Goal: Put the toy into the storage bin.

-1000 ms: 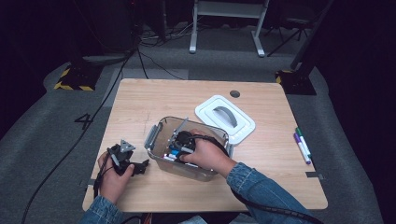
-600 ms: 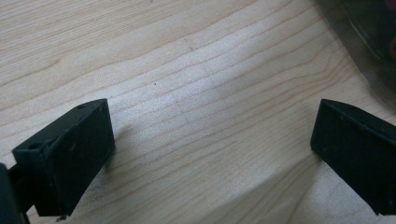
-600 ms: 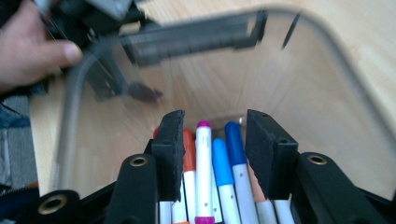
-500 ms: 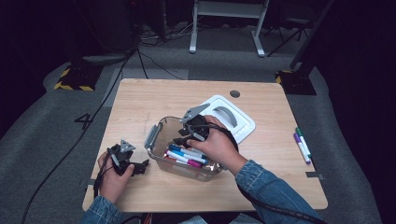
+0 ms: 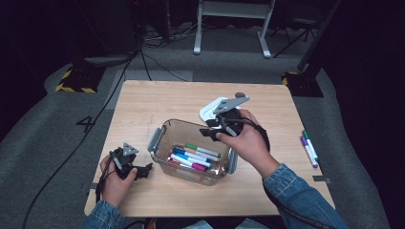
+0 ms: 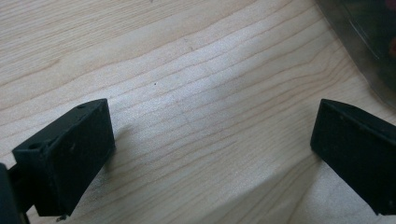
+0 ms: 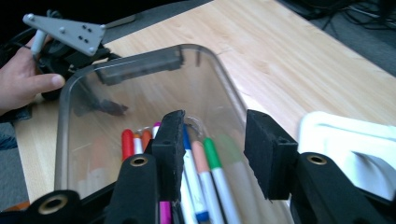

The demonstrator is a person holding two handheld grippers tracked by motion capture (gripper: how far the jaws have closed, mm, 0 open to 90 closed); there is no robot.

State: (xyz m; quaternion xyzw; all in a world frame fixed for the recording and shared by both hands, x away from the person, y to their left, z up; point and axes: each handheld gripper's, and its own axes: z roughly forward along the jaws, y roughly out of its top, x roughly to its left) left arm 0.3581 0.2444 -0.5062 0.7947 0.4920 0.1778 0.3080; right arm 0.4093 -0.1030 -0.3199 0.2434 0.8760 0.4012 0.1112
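White lid (image 5: 210,110) behind marker box (image 5: 167,131); two markers (image 5: 308,148) at table's right edge.

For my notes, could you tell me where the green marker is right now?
In the high view, the green marker lies inside the clear container at mid-table, farthest back of the markers there.

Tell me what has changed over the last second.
The right gripper has lifted out of the clear container toward the white lid; its jaws have just been opening, with nothing between them. The markers stay inside. The left gripper and the container stayed put.
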